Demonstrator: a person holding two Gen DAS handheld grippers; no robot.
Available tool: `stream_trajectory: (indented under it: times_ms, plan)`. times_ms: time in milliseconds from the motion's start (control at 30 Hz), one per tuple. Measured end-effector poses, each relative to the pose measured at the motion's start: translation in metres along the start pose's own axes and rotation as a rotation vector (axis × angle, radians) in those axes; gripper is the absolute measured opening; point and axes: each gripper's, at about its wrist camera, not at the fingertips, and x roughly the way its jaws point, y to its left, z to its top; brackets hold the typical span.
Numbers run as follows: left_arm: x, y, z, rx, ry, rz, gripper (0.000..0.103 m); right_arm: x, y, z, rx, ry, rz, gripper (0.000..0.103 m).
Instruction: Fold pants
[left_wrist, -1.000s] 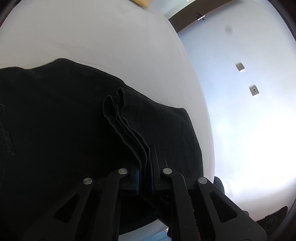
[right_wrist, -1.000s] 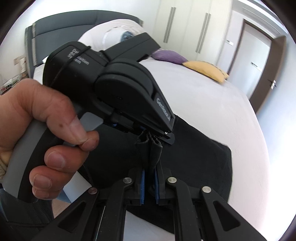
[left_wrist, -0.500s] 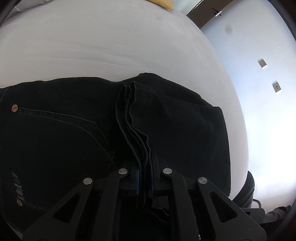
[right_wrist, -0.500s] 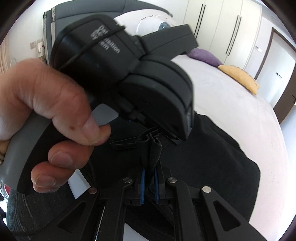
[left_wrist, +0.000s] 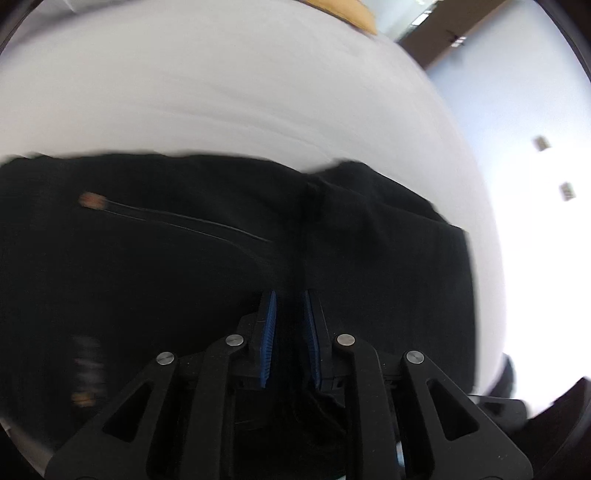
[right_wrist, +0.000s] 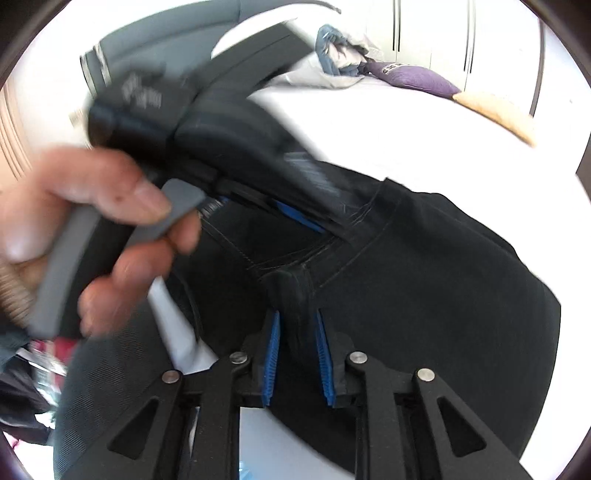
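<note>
Black pants (left_wrist: 147, 277) lie folded on the white bed (left_wrist: 221, 92), with a pocket seam and a rivet (left_wrist: 92, 200) showing. My left gripper (left_wrist: 289, 295) points down at them and its jaws are opening. Dark cloth sits in the gap between the blue pads (left_wrist: 269, 332), which no longer pinch it. In the right wrist view the pants (right_wrist: 443, 277) spread across the bed's near edge. My right gripper (right_wrist: 297, 314) is opening too. A raised fold of cloth (right_wrist: 293, 291) stands between its pads (right_wrist: 272, 354) with a gap on both sides. A hand (right_wrist: 92, 206) holds the left tool's housing (right_wrist: 229, 140) just above the pants.
A purple pillow (right_wrist: 413, 77), a yellow pillow (right_wrist: 495, 114) and crumpled bedding (right_wrist: 340, 48) lie at the head of the bed (right_wrist: 388, 122). Wardrobe doors (right_wrist: 432, 26) stand behind, with a grey headboard (right_wrist: 155, 40) to the left. The mattress edge curves down the right of the left wrist view.
The left gripper carried the hem bundle across onto the pocket area and sank toward the pants. Both pairs of jaws have parted, so the cloth that they pinched now lies loose between the pads.
</note>
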Motion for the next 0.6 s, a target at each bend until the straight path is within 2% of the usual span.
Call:
stream_trajectory:
  times_ms: [33,100,200,233,300,367,500,600]
  plan:
    - [-0.011,0.005,0.001,-0.002,-0.026,0.036,0.015,-0.015,-0.015,-0.005,0.043,-0.016,0.049,0.022]
    - [-0.029,0.005,0.001,0.002,-0.071,0.057,0.015,-0.039,-0.044,-0.013,0.122,-0.050,0.137,0.022]
    - [-0.050,-0.024,-0.004,0.094,-0.134,0.057,0.015,-0.073,-0.103,-0.024,0.282,-0.115,0.236,0.022]
    - [-0.050,-0.038,-0.009,0.141,-0.140,0.044,0.015,-0.080,-0.135,-0.027,0.363,-0.132,0.265,0.022]
    - [-0.040,-0.063,-0.016,0.192,-0.125,0.020,0.015,-0.084,-0.186,-0.028,0.489,-0.162,0.293,0.023]
    - [-0.017,-0.081,-0.028,0.241,-0.062,-0.001,0.015,-0.088,-0.237,-0.029,0.616,-0.191,0.331,0.025]
    - [0.029,-0.086,-0.045,0.230,0.038,0.054,0.015,-0.071,-0.295,-0.037,0.739,-0.198,0.442,0.025]
    - [0.026,-0.075,-0.058,0.227,0.023,0.042,0.015,-0.042,-0.315,-0.049,0.825,-0.173,0.479,0.025]
